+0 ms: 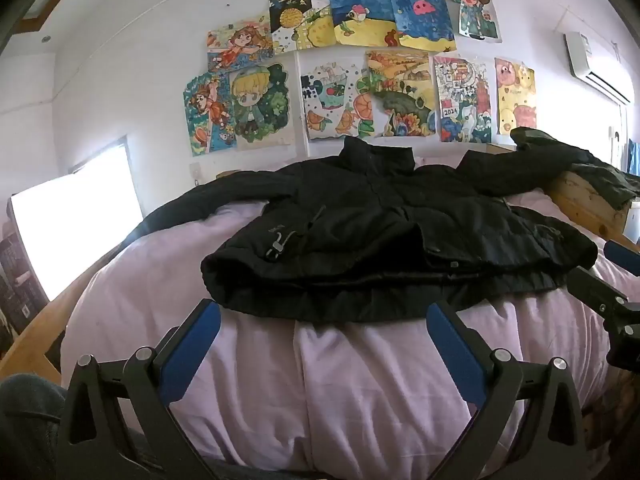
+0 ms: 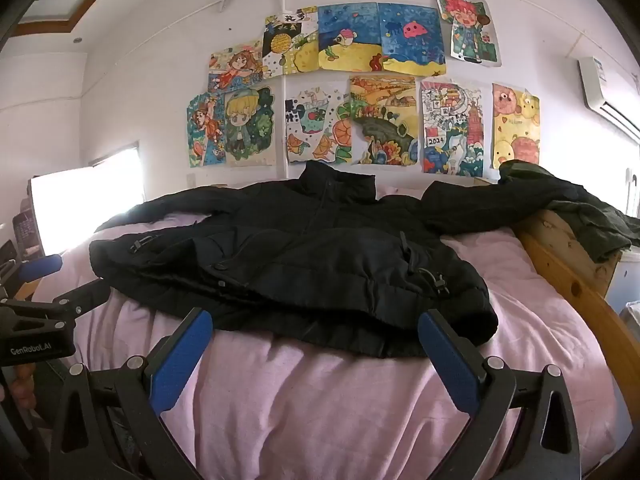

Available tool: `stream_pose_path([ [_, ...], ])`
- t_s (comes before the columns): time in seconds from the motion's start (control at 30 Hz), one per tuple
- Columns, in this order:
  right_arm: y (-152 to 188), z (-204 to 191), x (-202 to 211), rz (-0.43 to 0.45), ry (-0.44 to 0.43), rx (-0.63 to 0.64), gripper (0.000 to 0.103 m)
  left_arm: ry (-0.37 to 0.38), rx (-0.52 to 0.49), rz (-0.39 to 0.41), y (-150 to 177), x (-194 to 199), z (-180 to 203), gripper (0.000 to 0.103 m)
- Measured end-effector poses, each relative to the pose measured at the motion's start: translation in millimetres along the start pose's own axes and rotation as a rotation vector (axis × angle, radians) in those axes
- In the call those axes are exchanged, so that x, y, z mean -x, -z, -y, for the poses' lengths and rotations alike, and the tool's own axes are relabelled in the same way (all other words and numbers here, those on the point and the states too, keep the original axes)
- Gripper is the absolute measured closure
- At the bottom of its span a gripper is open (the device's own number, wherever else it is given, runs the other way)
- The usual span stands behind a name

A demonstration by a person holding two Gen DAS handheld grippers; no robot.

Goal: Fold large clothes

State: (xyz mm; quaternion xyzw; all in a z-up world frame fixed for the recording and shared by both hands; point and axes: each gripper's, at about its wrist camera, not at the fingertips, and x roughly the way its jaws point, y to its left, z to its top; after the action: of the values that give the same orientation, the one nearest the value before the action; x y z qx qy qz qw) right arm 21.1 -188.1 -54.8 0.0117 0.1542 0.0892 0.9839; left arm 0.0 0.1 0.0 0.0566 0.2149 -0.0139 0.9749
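A large black padded jacket (image 1: 380, 240) lies spread flat, front up, on a pink bed cover (image 1: 360, 380), collar toward the wall and sleeves out to both sides. It also shows in the right wrist view (image 2: 304, 264). My left gripper (image 1: 322, 312) is open and empty, its blue pads just short of the jacket's hem. My right gripper (image 2: 314, 322) is open and empty, also just short of the hem. The right gripper shows at the right edge of the left wrist view (image 1: 608, 280); the left gripper shows at the left edge of the right wrist view (image 2: 40, 292).
A wooden bed rail (image 2: 568, 276) runs along the right side, with a dark green garment (image 2: 580, 208) draped over it. Children's drawings (image 1: 352, 64) cover the wall behind. A bright window (image 1: 76, 220) is at the left. An air conditioner (image 1: 596, 64) hangs at upper right.
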Motion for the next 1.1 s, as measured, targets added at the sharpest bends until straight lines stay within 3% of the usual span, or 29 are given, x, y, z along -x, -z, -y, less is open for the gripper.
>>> stream_pose_path([
  [1.1,3.9,-2.9,-1.5,-0.003,0.0,-0.002,0.0,-0.01,-0.001,-0.002,2.1,-0.7,-1.9,0.002],
])
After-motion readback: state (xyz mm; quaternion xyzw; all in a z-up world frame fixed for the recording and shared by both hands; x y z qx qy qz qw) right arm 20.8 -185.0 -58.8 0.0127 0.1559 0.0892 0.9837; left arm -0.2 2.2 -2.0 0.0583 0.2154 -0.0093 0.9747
